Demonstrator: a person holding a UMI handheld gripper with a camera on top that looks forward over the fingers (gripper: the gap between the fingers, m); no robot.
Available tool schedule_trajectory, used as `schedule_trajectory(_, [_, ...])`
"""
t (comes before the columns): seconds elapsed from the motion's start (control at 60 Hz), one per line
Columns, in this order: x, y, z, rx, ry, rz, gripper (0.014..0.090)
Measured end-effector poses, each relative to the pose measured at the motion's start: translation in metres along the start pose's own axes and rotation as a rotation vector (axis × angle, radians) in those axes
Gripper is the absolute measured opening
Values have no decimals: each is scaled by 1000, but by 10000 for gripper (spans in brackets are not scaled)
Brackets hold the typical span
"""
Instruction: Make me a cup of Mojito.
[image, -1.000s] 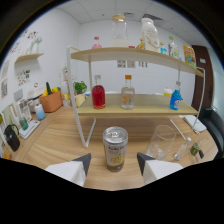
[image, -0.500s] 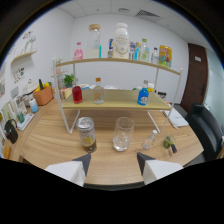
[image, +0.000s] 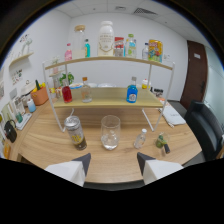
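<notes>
While the view swings: the glass (image: 110, 132) is the landmark now, standing on the wooden table (image: 50, 145) just ahead of the fingers and lined up with the gap between them.
Change: a second ago the can (image: 75, 132) sat dead ahead; it has slid off to the glass's left.
Meaning: the aim looks switched from can to glass, likely the next pick for the Mojito.
Gripper (image: 113, 161): fingers spread apart, holding nothing.
Right of glass: a small bottle (image: 140, 138), near.
Behind glass: the two-tier shelf (image: 107, 102), with a red bottle (image: 66, 93) and blue bottle (image: 132, 92).
</notes>
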Motion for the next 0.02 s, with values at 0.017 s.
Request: schedule_trajectory(0.017, [-1,0,0,0,-4,1,860])
